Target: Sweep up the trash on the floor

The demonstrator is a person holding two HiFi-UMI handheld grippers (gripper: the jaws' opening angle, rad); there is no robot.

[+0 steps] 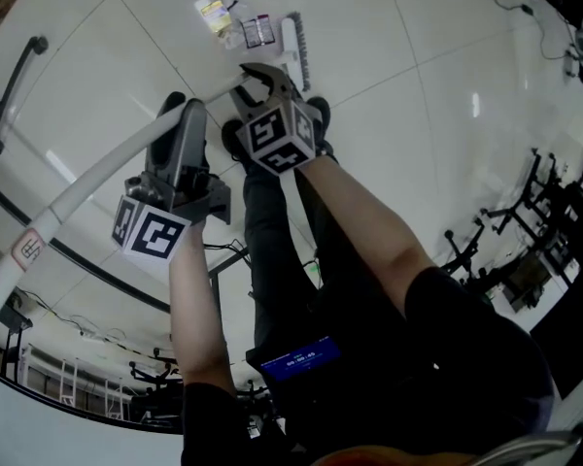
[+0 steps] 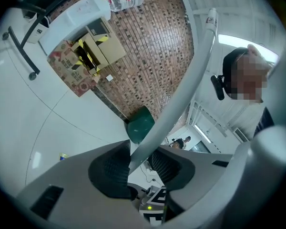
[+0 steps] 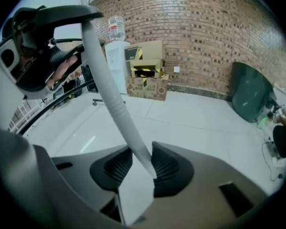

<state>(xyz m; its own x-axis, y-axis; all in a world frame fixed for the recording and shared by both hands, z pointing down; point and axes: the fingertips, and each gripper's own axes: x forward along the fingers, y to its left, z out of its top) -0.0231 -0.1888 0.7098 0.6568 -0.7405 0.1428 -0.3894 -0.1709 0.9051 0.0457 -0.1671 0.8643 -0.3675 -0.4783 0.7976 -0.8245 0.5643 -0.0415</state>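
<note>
Wall-side clutter
Taped brown cardboard boxes point(image 3: 145, 63) stand beside a white water dispenser point(image 3: 115, 56) against the red brick wall point(image 3: 205, 32); a dark green curved panel point(image 3: 250, 97) stands farther along.

The person wears a dark short-sleeved shirt point(image 1: 476, 357), dark trousers point(image 1: 272, 231) and black shoes point(image 1: 320, 115). The grey left gripper point(image 1: 189, 115) and right gripper point(image 1: 262, 78) each carry a black-and-white marker cube.

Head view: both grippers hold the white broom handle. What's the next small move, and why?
Probably a short stroke of the white brush head leftwards in the head view, into the yellow packet and dark wrapper. The left gripper and right gripper both clamp the white broom handle, and the brush sits just right of that litter.
</note>
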